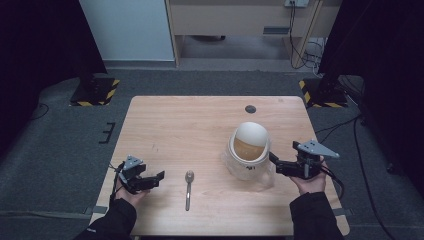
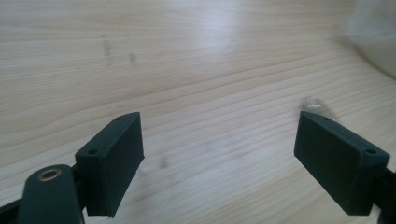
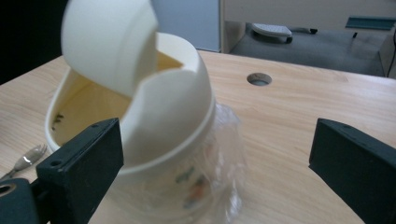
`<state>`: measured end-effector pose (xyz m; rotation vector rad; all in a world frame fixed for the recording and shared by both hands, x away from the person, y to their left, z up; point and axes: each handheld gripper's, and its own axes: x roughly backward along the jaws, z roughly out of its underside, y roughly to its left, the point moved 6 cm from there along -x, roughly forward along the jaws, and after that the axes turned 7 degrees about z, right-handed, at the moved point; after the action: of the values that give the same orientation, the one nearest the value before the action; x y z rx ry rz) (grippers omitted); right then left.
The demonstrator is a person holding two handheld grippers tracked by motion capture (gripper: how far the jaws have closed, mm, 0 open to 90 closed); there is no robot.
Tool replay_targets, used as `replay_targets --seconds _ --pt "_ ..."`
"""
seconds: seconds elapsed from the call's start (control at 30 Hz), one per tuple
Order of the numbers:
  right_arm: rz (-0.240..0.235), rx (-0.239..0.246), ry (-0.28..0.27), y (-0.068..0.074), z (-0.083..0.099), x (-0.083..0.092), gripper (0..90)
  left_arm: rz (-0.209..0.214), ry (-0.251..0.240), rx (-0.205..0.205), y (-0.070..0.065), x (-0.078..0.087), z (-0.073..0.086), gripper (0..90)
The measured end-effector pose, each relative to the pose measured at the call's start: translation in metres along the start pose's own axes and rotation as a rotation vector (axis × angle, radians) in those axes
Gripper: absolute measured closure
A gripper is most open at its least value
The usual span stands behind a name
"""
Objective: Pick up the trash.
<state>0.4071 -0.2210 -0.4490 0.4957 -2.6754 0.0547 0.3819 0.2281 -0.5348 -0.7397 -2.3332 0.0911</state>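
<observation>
Now both tools hang empty, the left gripper [image 1: 159,176] gaping just left of the spoon [image 1: 188,189] lying mid-table and the right gripper [image 1: 273,159] spread beside the cream swing-lid bin [image 1: 248,150], so the next move looks like a spoon pickup needing a low, square approach.
</observation>
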Motion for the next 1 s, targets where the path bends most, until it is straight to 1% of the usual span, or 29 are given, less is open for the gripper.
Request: replay_targets --seconds 0.07,0.1,0.13,0.2,0.23,0.27,0.3,0.37,0.43,0.47,0.57,0.6,0.63,0.67,0.7,0.73,0.8,0.9,0.97,1.0 --pt "0.016 -0.003 0.016 -0.006 0.008 0.003 3.3 0.023 0.006 -0.015 -0.013 -0.005 -0.001 16.1" --pt "0.023 -0.002 0.017 -0.008 0.009 0.004 3.3 0.041 0.029 -0.047 -0.024 -0.010 0.000 16.6" --pt "0.023 -0.002 0.017 -0.008 0.009 0.004 3.3 0.041 0.029 -0.047 -0.024 -0.010 0.000 16.9" --pt "0.039 -0.010 0.019 -0.013 0.012 0.005 3.3 0.055 0.047 -0.074 -0.037 -0.017 0.002 17.2" --pt "0.051 -0.029 0.023 -0.016 0.015 0.005 3.4 0.055 0.056 -0.089 -0.042 -0.019 0.003 17.2" --pt "0.056 -0.030 0.025 -0.017 0.016 0.004 3.4 0.059 0.068 -0.103 -0.051 -0.024 0.005 17.2" --pt "0.056 -0.030 0.025 -0.017 0.016 0.004 3.4 0.059 0.068 -0.103 -0.051 -0.024 0.005 17.2" --pt "0.075 -0.017 0.048 -0.019 0.021 0.001 3.3 0.068 0.085 -0.111 -0.061 -0.031 0.007 17.8" --pt "0.079 -0.015 0.056 -0.020 0.023 0.000 3.3 0.076 0.101 -0.131 -0.069 -0.036 0.009 17.8" --pt "0.084 -0.009 0.061 -0.020 0.023 0.000 3.3 0.085 0.100 -0.137 -0.074 -0.040 0.008 17.8" --pt "0.087 -0.007 0.067 -0.021 0.025 -0.002 3.3 0.076 0.110 -0.143 -0.077 -0.044 0.009 18.0" --pt "0.087 -0.003 0.069 -0.021 0.026 -0.002 3.3 0.058 0.137 -0.166 -0.078 -0.047 0.013 18.6" --pt "0.087 -0.003 0.069 -0.021 0.026 -0.002 3.3 0.058 0.137 -0.166 -0.078 -0.047 0.013 19.2" --pt "0.087 -0.003 0.074 -0.021 0.026 -0.003 3.3 0.051 0.150 -0.176 -0.079 -0.048 0.015 19.2" --pt "0.089 -0.003 0.079 -0.021 0.027 -0.003 3.3 0.044 0.161 -0.176 -0.078 -0.050 0.017 19.8" --pt "0.091 0.003 0.083 -0.020 0.028 -0.004 3.3 0.035 0.172 -0.168 -0.077 -0.051 0.019 20.6" --pt "0.089 0.001 0.084 -0.019 0.028 -0.004 3.4 0.028 0.179 -0.166 -0.076 -0.052 0.020 21.0" --pt "0.088 0.005 0.086 -0.019 0.028 -0.005 3.5 0.014 0.196 -0.163 -0.075 -0.053 0.022 24.4" --pt "0.089 0.004 0.085 -0.019 0.028 -0.005 3.6 0.014 0.213 -0.156 -0.076 -0.055 0.025 28.4" --pt "0.089 0.003 0.084 -0.019 0.028 -0.005 3.6 0.009 0.217 -0.164 -0.078 -0.055 0.025 30.5"
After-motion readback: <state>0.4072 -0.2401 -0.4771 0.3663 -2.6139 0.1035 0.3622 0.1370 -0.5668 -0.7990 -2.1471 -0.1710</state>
